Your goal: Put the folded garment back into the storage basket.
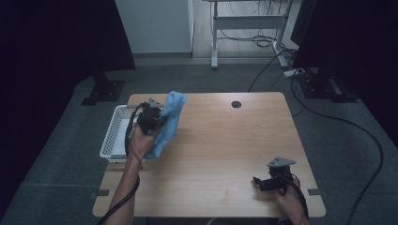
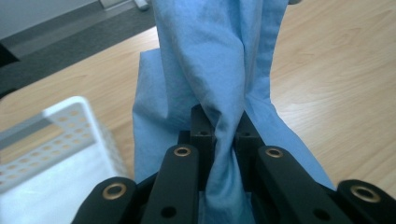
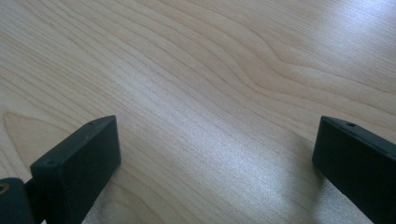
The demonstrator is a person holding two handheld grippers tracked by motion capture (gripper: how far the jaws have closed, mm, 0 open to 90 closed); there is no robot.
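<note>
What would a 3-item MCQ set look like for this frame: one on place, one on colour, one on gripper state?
1. Where does the white basket stand?
A. at the table's left edge
B. at the table's right edge
C. on the floor

2. What colour is the cloth?
A. red
B. light blue
C. yellow

3. How do the two grippers stand?
A. both open
B. left gripper shut on the cloth, right gripper open
C. right shut on the cloth, left open

Answers:
1 A: in the high view the basket sits on the wooden table at its left edge, beside the left hand.
2 B: the fabric reads light blue in the high view and the left gripper view.
3 B: the left gripper view has cloth bunched between closed jaws; in the right gripper view the jaws stand wide apart over bare wood.
</note>
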